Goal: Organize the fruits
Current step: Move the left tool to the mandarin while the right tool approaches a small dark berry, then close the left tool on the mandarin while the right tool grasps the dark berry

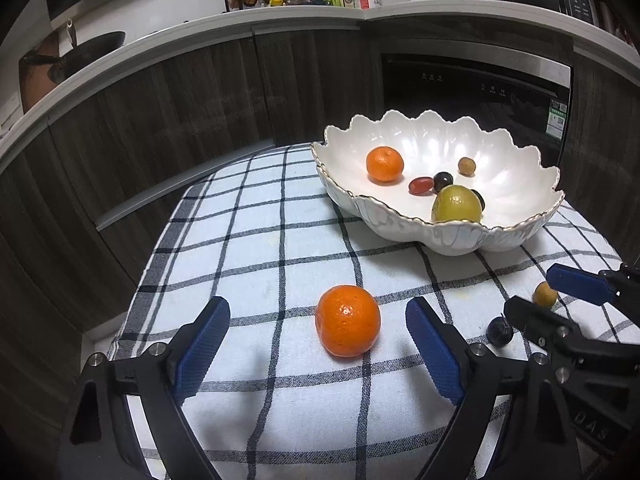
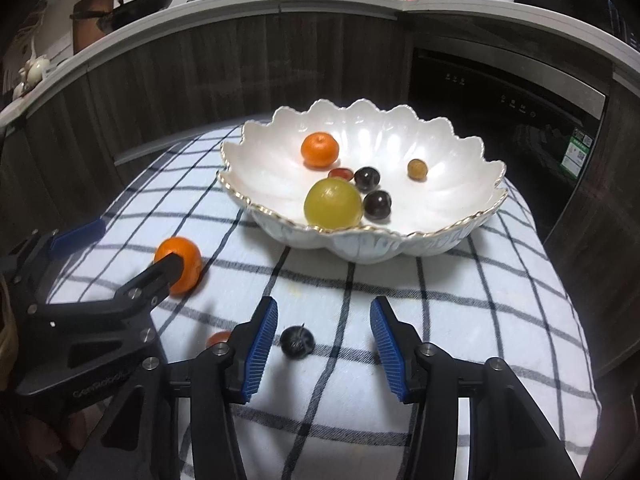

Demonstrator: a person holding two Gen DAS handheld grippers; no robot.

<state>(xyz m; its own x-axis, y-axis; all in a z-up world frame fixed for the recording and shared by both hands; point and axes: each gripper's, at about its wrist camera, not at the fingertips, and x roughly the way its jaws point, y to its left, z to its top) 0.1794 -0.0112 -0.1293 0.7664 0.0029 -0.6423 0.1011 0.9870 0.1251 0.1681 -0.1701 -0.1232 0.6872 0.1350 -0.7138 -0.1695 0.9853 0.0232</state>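
While the scalloped bowl (image 2: pixel 472 164) already holds six fruits, among them a mandarin (image 2: pixel 319 149), you have four left on the checked cloth (image 1: pixel 256 240) over the desk: an orange (image 1: pixel 347 321) between your spread left gripper (image 1: pixel 318 344), a dark grape (image 2: pixel 297 342) inside your spread right gripper (image 2: pixel 323 340), a red one (image 2: pixel 218 338), and a brown one (image 1: pixel 545 294). Your grippers sit close together; nothing else blocks the way.

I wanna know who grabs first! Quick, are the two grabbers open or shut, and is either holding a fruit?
Left gripper: open, holding nothing; the loose orange sits between its fingers.
Right gripper: open, holding nothing; a dark grape lies between its fingers.
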